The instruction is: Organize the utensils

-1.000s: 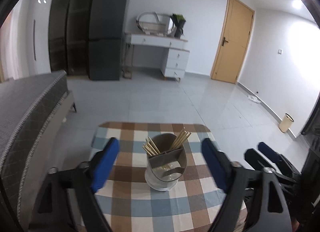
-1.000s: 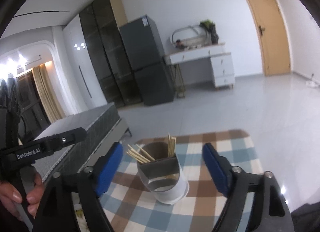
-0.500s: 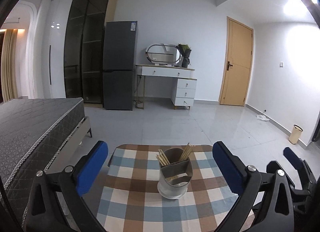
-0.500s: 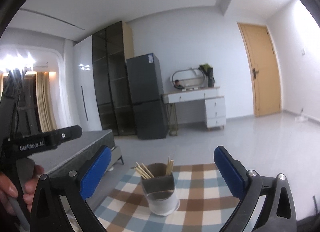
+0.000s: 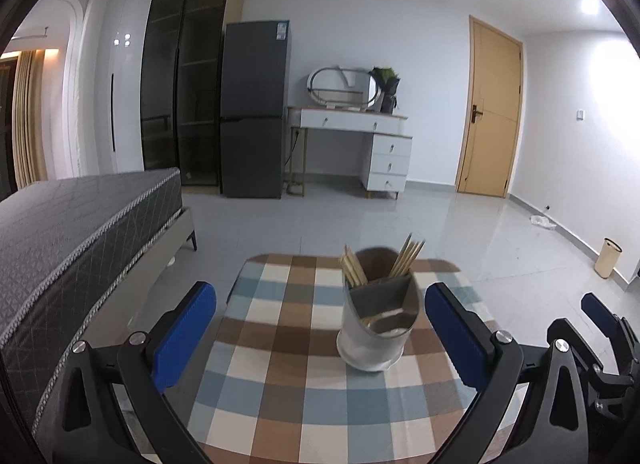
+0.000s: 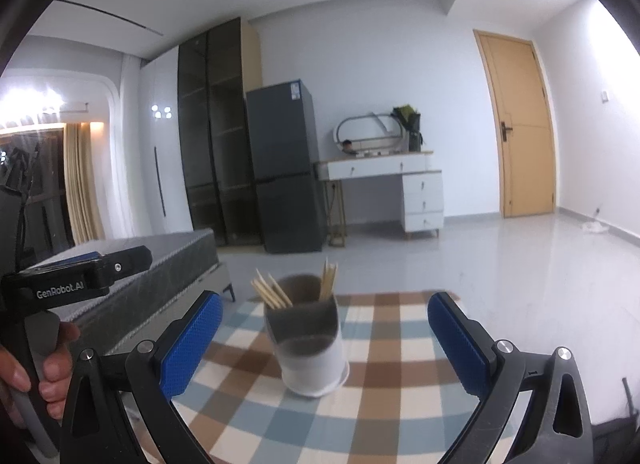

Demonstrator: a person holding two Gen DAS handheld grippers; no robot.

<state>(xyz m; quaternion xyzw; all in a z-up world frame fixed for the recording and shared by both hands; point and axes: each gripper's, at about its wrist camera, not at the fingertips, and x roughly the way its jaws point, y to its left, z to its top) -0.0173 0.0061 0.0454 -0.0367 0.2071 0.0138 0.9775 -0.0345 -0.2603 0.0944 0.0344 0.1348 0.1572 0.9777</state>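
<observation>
A grey and white utensil holder (image 5: 378, 324) (image 6: 308, 344) stands upright on a small table with a checked cloth (image 5: 288, 384) (image 6: 400, 404). Two bunches of wooden chopsticks (image 5: 354, 266) (image 6: 272, 294) lean out of its back compartments. My left gripper (image 5: 320, 328) hangs above the cloth, open wide, with the holder beyond its blue pads and nearer the right one. My right gripper (image 6: 325, 338) is open too, and the holder sits ahead between its pads, untouched. In the left wrist view the right gripper (image 5: 600, 316) shows at the right edge.
A grey bed (image 5: 80, 232) lies close to the table's left side. A dark fridge (image 5: 254, 111), a white dresser (image 5: 356, 147) and a wooden door (image 5: 490, 111) stand at the far wall. A hand (image 6: 28, 376) holds the left gripper's handle. A small bin (image 5: 607, 262) stands at the right wall.
Both grippers' jaws have spread wider since a second ago. Both views tipped up towards the ceiling half a second ago and have since dropped back towards the table, with the holder larger.
</observation>
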